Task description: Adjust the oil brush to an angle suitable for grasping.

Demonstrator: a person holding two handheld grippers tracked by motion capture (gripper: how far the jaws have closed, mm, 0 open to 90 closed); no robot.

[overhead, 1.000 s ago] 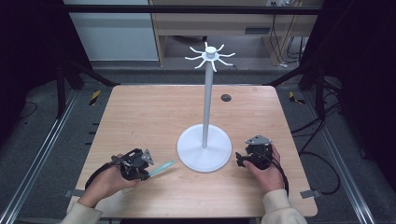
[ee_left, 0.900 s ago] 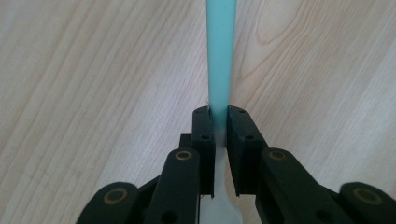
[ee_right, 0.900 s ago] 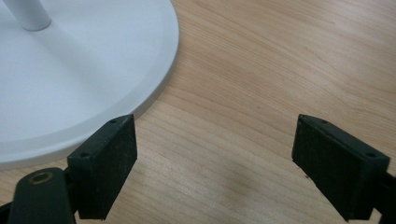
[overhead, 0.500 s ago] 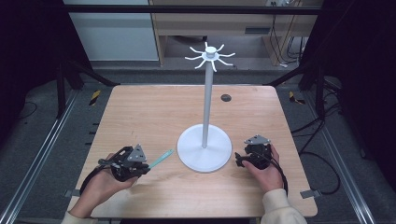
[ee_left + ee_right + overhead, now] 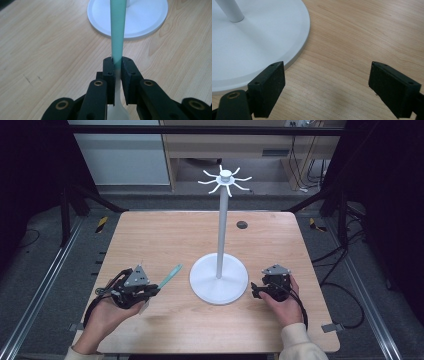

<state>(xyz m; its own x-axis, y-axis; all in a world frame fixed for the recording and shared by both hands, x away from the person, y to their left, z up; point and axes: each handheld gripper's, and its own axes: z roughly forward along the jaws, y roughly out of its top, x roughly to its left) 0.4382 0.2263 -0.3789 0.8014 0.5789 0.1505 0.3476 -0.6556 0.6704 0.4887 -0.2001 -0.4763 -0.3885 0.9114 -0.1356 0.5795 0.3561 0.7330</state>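
My left hand-held gripper (image 5: 115, 65) is closed tight on a teal-handled utensil (image 5: 117, 30), its jaws pinching the flat handle just where the teal turns to a pale, whitish end that widens below the jaws. I cannot tell from here whether that end is a spoon bowl or something else. In the high view the utensil (image 5: 170, 275) juts from my left hand-held gripper (image 5: 150, 291) toward the white stand (image 5: 218, 280), low over the counter (image 5: 165, 235) and just short of the stand's round base.

My right hand-held gripper (image 5: 327, 87) has its jaws spread wide with nothing between them, sitting beside the rim of the base.

I judge I am at the carrying step: the utensil is gripped, not yet hung. The next move, as I see it, calls for raising it to the hooks (image 5: 224, 179) at the top of the pole and catching the handle's end on one. Whether that end has a hole is hidden.
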